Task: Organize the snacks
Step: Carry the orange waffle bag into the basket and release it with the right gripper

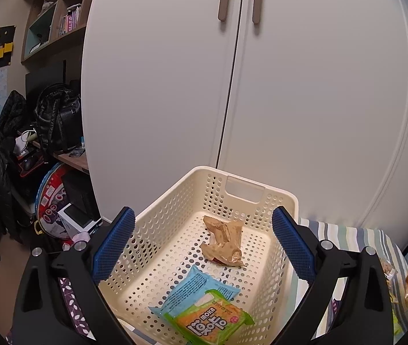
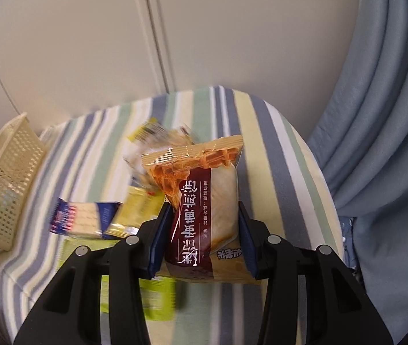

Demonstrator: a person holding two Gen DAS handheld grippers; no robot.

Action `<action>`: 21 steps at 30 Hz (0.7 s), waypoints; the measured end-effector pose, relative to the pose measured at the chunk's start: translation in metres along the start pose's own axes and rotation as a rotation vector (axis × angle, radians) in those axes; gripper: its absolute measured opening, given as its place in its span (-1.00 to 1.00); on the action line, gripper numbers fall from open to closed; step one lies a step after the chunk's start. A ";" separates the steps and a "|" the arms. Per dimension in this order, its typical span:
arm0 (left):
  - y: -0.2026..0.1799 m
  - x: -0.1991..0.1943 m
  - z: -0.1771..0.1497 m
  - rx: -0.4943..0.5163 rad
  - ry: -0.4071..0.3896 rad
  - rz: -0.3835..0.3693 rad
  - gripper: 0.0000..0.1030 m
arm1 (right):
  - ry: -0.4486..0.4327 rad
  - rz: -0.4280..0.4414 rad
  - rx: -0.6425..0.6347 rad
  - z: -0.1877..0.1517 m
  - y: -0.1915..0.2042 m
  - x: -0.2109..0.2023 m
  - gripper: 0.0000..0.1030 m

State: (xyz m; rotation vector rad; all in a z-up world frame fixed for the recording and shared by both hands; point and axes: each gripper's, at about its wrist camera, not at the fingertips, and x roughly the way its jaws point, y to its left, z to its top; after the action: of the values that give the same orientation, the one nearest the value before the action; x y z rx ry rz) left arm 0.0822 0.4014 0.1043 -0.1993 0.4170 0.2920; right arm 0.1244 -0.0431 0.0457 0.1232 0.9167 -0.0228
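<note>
Right gripper [image 2: 204,227]: jaws clamped on snack packet [image 2: 204,201], long axis pointing straight ahead, above striped bed [image 2: 275,132]. Left gripper [image 1: 202,241]: jaws spread wide, empty, over cream basket [image 1: 261,218] holding three packets.

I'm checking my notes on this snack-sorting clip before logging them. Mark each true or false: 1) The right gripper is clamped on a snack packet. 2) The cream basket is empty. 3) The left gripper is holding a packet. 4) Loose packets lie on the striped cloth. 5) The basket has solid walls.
1) True: the right gripper is shut on the red and orange snack packet.
2) False: the cream basket holds a brown wrapper and a green and blue packet.
3) False: the left gripper is open and holds nothing.
4) True: several lie on the striped cloth, blurred.
5) False: they are perforated.
</note>
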 end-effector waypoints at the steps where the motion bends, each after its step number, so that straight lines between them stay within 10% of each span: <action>1: 0.001 0.000 0.000 -0.002 -0.001 -0.002 0.89 | -0.013 0.018 -0.006 0.003 0.007 -0.006 -0.14; 21: 0.022 0.007 0.001 -0.066 0.019 0.007 0.92 | -0.107 0.430 -0.222 0.047 0.233 -0.050 -0.14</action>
State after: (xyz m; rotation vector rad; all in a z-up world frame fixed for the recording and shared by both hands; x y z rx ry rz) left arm 0.0816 0.4243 0.0997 -0.2651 0.4272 0.3113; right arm 0.1475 0.1815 0.1360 0.1096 0.7653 0.4661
